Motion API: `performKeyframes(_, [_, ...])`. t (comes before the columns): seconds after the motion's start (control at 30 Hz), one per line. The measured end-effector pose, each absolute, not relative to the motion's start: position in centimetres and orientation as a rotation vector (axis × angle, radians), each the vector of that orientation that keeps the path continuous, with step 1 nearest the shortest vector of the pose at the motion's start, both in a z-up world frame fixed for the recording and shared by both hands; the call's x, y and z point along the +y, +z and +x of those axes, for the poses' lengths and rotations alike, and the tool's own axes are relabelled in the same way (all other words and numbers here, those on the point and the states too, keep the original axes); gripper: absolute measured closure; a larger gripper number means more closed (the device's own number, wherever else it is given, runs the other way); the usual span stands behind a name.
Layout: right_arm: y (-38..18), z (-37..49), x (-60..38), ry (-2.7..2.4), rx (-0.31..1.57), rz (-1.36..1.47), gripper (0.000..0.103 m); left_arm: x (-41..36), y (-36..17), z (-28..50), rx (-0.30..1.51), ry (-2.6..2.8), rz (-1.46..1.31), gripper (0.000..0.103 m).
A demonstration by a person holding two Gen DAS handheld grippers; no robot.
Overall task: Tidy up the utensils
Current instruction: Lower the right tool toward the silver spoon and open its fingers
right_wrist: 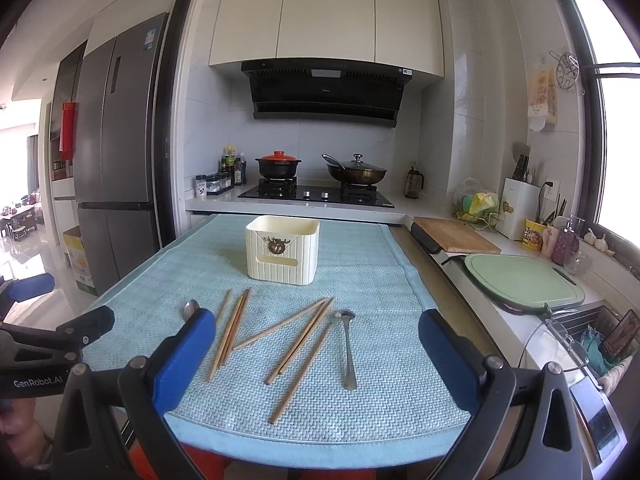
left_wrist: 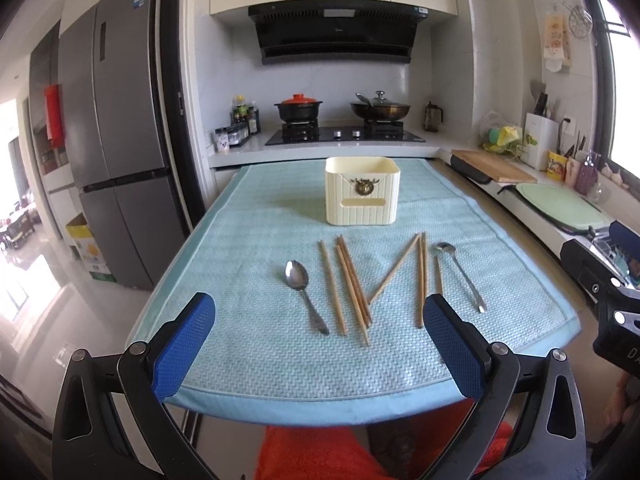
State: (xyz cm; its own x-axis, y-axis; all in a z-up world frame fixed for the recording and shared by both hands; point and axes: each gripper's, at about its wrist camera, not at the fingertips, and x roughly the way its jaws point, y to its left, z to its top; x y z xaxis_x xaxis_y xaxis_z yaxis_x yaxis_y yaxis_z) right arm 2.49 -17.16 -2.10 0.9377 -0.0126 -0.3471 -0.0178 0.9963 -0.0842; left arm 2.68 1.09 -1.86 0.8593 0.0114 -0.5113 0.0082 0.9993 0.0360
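Left wrist view: the left gripper (left_wrist: 320, 344) hangs level over the near edge of the teal mat (left_wrist: 240, 360), blue pads spread wide and holding nothing. At its 12 o'clock lie the chopsticks (left_wrist: 352, 288), flanked by a spoon (left_wrist: 298, 280) at 11 and a second spoon (left_wrist: 456, 264) at 1; the cream holder (left_wrist: 362, 192) stands upright beyond. Right wrist view: the right gripper (right_wrist: 316, 360) is likewise spread and empty, with the second spoon (right_wrist: 346, 340) between its pads at 12 o'clock.
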Motion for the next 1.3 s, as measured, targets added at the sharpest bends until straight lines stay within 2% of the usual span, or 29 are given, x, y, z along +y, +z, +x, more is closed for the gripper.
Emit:
performKeyframes(0.63, [-4.3, 7.5, -19.9, 0.025, 0.479, 0.002, 0.0, 3.8, -5.9, 10.2, 0.739, -0.08, -0.067, 0.0])
performKeyframes(0.9, [-5.8, 10.7, -20.8, 0.081, 0.556, 0.012, 0.0, 4.2, -8.7, 14.3, 0.821, -0.059, 0.028, 0.0])
performKeyframes(1.3, [-8.6, 16.4, -23.5, 0.057, 0.699, 0.048, 0.0, 7.7, -13.3, 21.8, 1.015, -0.093, -0.193, 0.001])
